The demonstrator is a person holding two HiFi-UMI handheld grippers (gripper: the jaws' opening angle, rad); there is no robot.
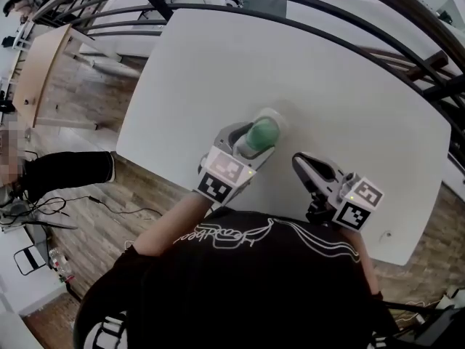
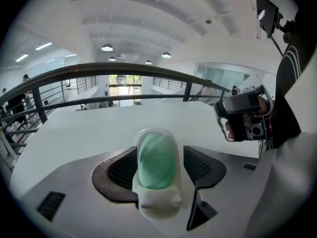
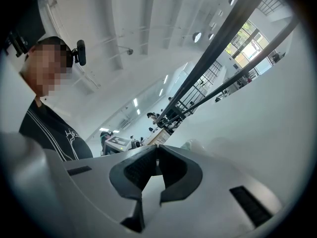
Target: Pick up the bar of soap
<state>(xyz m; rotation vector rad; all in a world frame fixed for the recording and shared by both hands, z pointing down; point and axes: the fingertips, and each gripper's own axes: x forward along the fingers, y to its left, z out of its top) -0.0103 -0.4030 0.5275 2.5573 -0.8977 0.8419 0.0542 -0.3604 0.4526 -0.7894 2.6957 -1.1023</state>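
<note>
Green soap bar (image 2: 157, 163) in white dish (image 2: 159, 205), between parted left tongs (image 2: 160, 155)

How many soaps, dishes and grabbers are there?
Green oval bar of soap: 1
White plastic soap dish: 1
Grey two-jaw grippers: 2, the left gripper and the right gripper
Total: 4

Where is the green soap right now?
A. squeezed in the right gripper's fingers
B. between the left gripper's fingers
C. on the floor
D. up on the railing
B: the green soap sits in its white dish on the table, between the open fingers of the left gripper; the right gripper is shut and empty.
</note>
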